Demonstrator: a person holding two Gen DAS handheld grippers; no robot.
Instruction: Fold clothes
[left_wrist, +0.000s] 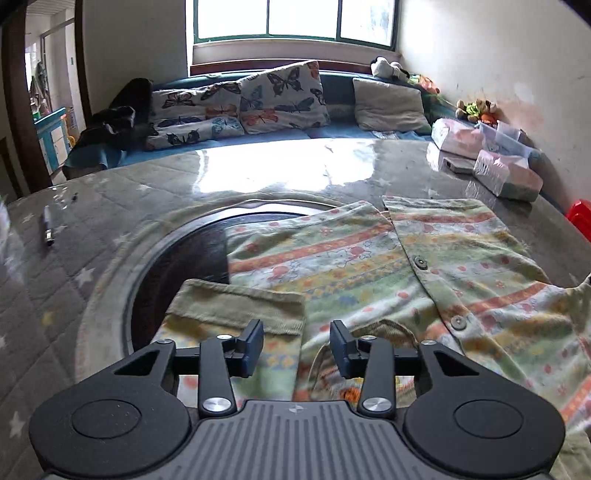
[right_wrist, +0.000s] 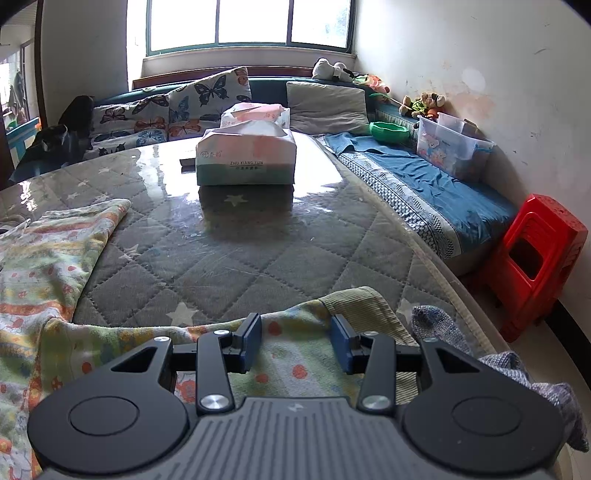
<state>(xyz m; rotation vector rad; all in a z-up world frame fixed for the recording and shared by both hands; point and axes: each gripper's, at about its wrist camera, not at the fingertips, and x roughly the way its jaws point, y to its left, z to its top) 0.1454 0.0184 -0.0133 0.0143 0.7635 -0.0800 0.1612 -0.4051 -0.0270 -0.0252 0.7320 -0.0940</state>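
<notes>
A patterned child's shirt (left_wrist: 369, 266) with stripes, cartoon prints and snap buttons lies spread on the quilted grey table (left_wrist: 110, 206). Its left sleeve with a green ribbed cuff (left_wrist: 236, 306) lies just ahead of my left gripper (left_wrist: 297, 345), which is open above the sleeve. In the right wrist view the shirt (right_wrist: 44, 266) lies at the left, and its right sleeve (right_wrist: 295, 354) with a green cuff (right_wrist: 365, 310) lies under my right gripper (right_wrist: 297, 341), which is open over it.
A tissue pack (right_wrist: 246, 158) stands mid-table, more packs (left_wrist: 506, 173) at the far right. A dark round inset (left_wrist: 177, 273) shows under the shirt. A pen-like object (left_wrist: 48, 225) lies at the left. A grey knitted cloth (right_wrist: 517, 373) hangs at the table edge. A red stool (right_wrist: 535, 258) and sofa (right_wrist: 424, 184) stand beyond.
</notes>
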